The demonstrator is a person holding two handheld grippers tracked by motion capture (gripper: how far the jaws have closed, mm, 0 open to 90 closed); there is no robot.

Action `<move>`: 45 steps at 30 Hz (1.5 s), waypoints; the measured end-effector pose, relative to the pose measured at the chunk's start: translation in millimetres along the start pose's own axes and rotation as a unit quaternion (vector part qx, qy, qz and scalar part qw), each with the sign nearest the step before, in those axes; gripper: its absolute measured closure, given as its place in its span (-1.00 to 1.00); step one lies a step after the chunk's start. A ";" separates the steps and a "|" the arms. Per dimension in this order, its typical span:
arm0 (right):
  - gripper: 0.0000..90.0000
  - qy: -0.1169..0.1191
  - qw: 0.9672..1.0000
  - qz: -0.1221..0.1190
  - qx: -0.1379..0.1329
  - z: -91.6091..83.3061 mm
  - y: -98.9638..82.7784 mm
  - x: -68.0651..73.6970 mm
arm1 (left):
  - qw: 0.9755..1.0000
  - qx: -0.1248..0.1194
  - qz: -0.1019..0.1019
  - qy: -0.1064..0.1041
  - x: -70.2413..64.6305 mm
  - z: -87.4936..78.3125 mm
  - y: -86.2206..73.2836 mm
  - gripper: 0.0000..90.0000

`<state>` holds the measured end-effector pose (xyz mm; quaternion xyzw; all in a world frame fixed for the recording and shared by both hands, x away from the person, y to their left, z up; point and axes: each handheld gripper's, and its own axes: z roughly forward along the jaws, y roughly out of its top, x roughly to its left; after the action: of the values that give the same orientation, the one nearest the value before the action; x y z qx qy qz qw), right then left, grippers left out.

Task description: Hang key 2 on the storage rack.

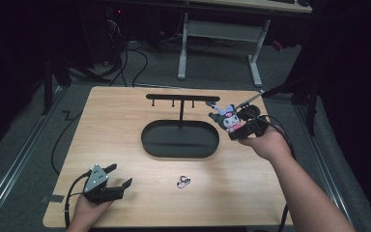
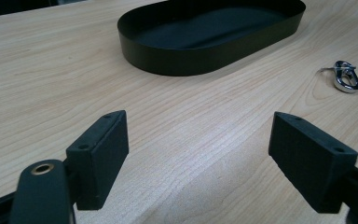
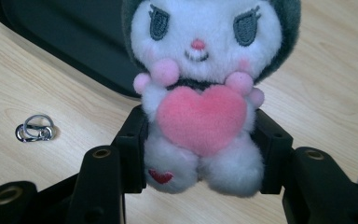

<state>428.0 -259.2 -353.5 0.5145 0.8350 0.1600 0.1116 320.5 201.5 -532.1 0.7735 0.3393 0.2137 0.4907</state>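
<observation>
My right claw (image 3: 200, 154) grips plush toy (image 3: 205, 93) above surface (image 1: 125, 135); left claw (image 2: 200, 154) open, possibly resting on it.

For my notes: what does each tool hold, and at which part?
Right tool: plush toy, gripped at its lower body. Left tool: open, nothing held.

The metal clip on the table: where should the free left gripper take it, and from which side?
Probably from above, across the narrow width of the metal clip. It lies flat on the table, so only its edges offer a hold. The left gripper is open.
</observation>
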 end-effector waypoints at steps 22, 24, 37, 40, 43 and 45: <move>0.04 -0.002 1.000 0.011 -0.018 63.9 13.7 10.9 | 1.000 0.003 0.000 -0.003 0.4 0.1 0.2 -0.54; 0.03 -0.002 1.000 0.016 -0.016 66.6 13.9 11.0 | 1.000 0.003 0.000 -0.004 0.5 0.1 0.2 -0.54; -0.09 0.001 1.000 0.023 -0.012 75.0 5.8 10.1 | 1.000 0.006 0.001 -0.003 0.3 0.4 0.4 -0.54; -0.09 0.008 1.000 0.024 -0.018 73.0 0.4 11.0 | 1.000 0.006 0.001 -0.003 0.2 0.5 0.4 -0.54; -0.09 0.007 1.000 0.020 -0.020 72.6 -2.4 11.5 | 1.000 0.006 0.001 -0.003 0.2 0.7 0.4 -0.54; -0.09 0.007 1.000 0.019 -0.017 72.8 -4.0 12.5 | 1.000 0.007 0.001 -0.003 0.1 0.6 0.5 -0.54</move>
<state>444.6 -238.6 -422.6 0.5270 0.8231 0.1798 0.1112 321.2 201.0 -532.0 0.7781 0.3384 0.2094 0.4860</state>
